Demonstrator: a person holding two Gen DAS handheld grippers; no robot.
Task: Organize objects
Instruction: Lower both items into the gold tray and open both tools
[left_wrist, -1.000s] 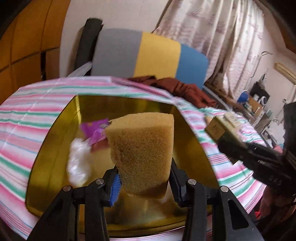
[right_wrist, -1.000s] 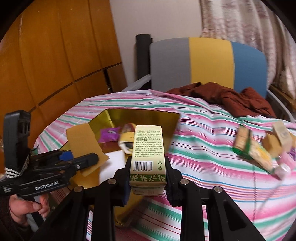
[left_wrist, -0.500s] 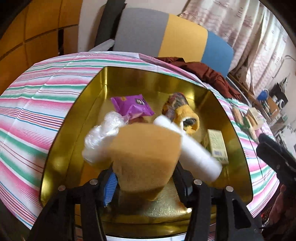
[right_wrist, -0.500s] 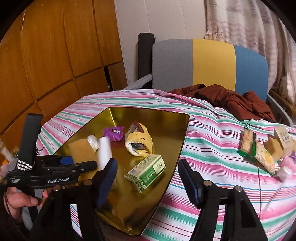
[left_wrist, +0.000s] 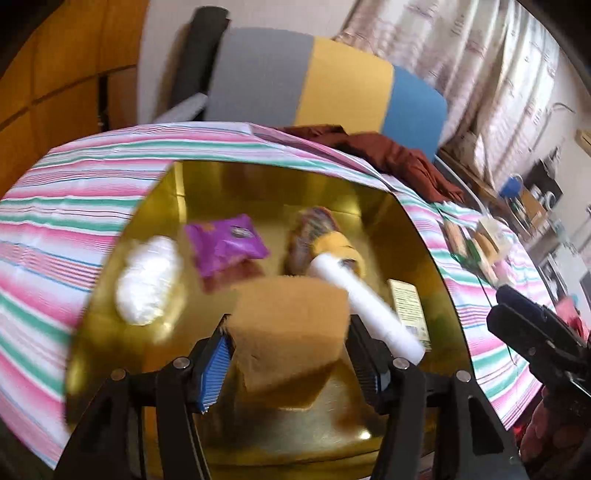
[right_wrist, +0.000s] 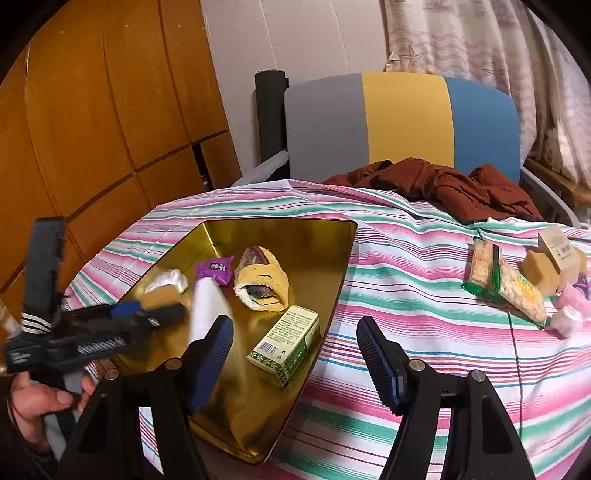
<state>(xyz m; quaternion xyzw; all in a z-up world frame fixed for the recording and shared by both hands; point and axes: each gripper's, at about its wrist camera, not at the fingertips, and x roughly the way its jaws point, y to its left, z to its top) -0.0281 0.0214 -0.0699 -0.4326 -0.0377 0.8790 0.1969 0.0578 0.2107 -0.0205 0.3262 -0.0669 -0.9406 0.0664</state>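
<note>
Sponge (left_wrist: 291, 325): tan foam block between the left gripper (left_wrist: 291, 354) fingers, over the near end of the gold tray (left_wrist: 162, 192).
Left jaws: opening; gaps show at both pads, so the sponge appears released.
Right gripper (right_wrist: 295, 354): jaws spread, nothing between them; green box (right_wrist: 286, 343) lies in the tray below.
Handling, judged: light, soft, compressible, grippy, not fragile.
Grip point: broad flat faces, mid-height; squeeze lightly.
Remaining items (right_wrist: 517, 277): loose on the striped cloth (right_wrist: 424, 295), well apart from the tray.

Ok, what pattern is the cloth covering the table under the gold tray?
The tablecloth has pink, green and white stripes, clearest in the right wrist view.
</note>
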